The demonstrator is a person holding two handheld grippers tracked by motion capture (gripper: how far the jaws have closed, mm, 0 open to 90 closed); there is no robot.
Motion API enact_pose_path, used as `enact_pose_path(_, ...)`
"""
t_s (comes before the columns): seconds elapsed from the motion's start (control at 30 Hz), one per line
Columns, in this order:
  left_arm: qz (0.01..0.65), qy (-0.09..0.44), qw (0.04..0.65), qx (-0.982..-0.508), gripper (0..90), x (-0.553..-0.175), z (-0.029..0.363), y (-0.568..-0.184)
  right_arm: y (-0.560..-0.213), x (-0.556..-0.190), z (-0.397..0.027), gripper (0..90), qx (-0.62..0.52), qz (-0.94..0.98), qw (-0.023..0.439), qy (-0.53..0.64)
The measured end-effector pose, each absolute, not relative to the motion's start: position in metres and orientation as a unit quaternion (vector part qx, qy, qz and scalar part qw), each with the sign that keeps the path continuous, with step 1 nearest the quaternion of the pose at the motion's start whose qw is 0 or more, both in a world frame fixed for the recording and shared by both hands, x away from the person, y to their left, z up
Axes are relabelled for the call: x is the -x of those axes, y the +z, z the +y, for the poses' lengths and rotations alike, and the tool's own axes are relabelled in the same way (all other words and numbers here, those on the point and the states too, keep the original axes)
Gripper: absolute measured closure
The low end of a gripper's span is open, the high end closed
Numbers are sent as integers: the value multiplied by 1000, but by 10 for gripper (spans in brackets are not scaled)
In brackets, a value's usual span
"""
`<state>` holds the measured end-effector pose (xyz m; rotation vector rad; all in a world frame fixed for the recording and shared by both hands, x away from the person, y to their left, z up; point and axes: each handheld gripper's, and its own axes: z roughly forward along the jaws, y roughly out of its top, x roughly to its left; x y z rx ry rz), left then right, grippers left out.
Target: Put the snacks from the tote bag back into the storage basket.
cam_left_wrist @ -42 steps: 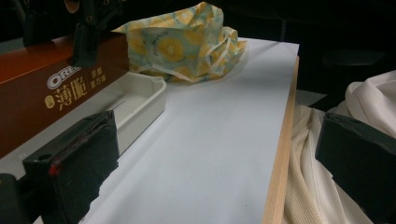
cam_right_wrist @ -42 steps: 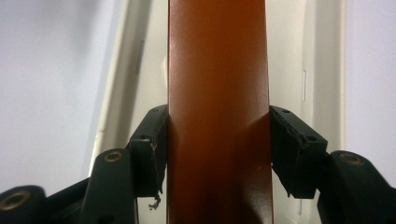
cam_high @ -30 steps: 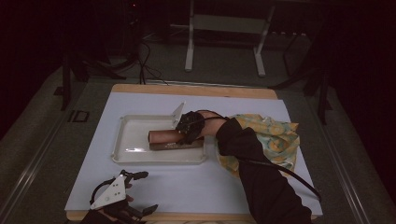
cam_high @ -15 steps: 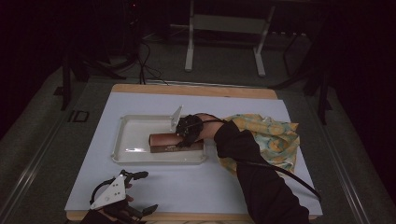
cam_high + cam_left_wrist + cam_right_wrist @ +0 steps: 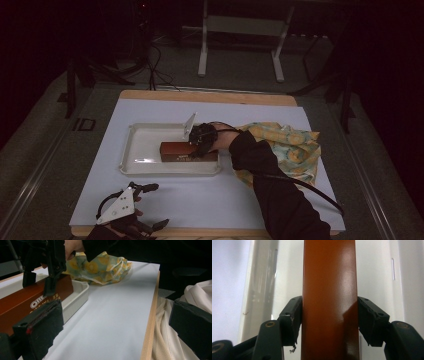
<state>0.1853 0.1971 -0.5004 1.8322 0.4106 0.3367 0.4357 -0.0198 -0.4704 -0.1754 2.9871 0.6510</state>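
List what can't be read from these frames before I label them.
- Long brown cardboard box: the print on its side is cut short in the left gripper view by that gripper's own finger; too small in the high view.
- Box ends: run off the top and bottom edges in the right gripper view.
- Right gripper: whether its pads truly press the box.
- Yellow patterned cloth: the near part lies under the dark sleeve in the high view.

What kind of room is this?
Probably a lab or workshop set up for recordings: a covered table stands in a dark room, cables run over the floor, and a bare metal stand is behind it.
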Motion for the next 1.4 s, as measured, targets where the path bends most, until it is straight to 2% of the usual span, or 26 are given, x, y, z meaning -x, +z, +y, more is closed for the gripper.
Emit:
enact_pose_path(0.2,175,144,579,-783,0,-185,197,-500,-466,-435,-20,352,57,973,39,221)
enact_pose_path(0.47,176,144,579,-783,0,-186,197,-500,-449,-433,-24,346,55,969,48,236)
enact_pose_path(0.77,178,144,578,-783,0,-186,197,-500,-433,-426,-33,225,50,969,48,237)
enact_pose_path(1.0,179,145,577,-784,0,-186,197,-501,-420,-426,-48,136,31,966,31,254)
enact_pose_path(1.4,182,145,576,-784,0,-186,197,-501,-406,-434,-86,147,-19,965,46,257)
